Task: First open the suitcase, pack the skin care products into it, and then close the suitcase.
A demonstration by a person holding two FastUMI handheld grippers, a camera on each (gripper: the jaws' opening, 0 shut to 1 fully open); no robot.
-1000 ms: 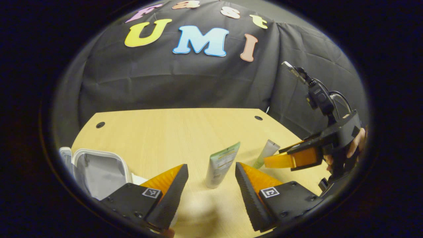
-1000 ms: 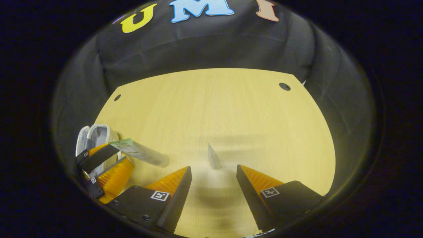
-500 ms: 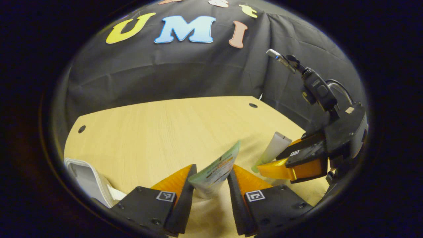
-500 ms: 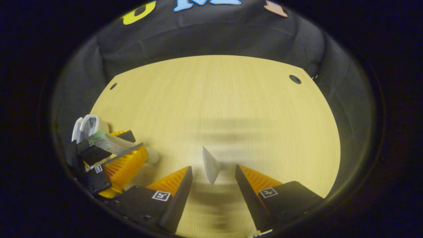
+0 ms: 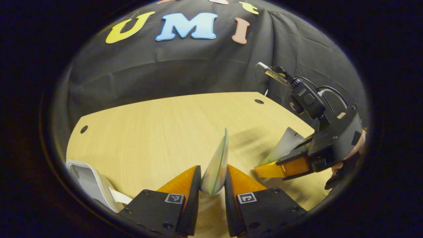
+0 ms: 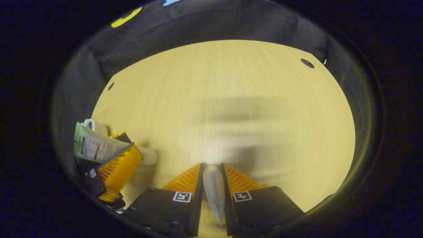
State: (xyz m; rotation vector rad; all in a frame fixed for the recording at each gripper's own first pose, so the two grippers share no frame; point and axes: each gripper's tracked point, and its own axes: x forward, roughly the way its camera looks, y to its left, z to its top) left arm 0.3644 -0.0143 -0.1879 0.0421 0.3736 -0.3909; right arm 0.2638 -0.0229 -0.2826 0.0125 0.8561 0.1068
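Observation:
My left gripper point(image 5: 213, 177) is shut on a green-and-white skin care tube point(image 5: 218, 162), which stands on edge between its fingers, crimped end up. In the right gripper view the same tube point(image 6: 96, 147) sticks out of that gripper point(image 6: 115, 165) at lower left. My right gripper point(image 6: 213, 173) is shut on a pale white-green tube point(image 6: 214, 190). The left gripper view has this tube point(image 5: 286, 143) tilting up out of the right gripper point(image 5: 284, 165), held by a hand at the right. The open white suitcase point(image 5: 89, 185) sits at the lower left, grey lining showing.
A light wooden table point(image 6: 231, 99) with small round holes near its far corners point(image 5: 259, 101) carries everything. The black cloth wall point(image 5: 165, 69) closes the back and sides. The suitcase rim point(image 6: 92, 125) peeks out behind the left gripper.
Both grippers have closed on their tubes; a second ago both stood open over tubes lying flat. The green-and-white tube now stands on edge, and the pale tube is raised.

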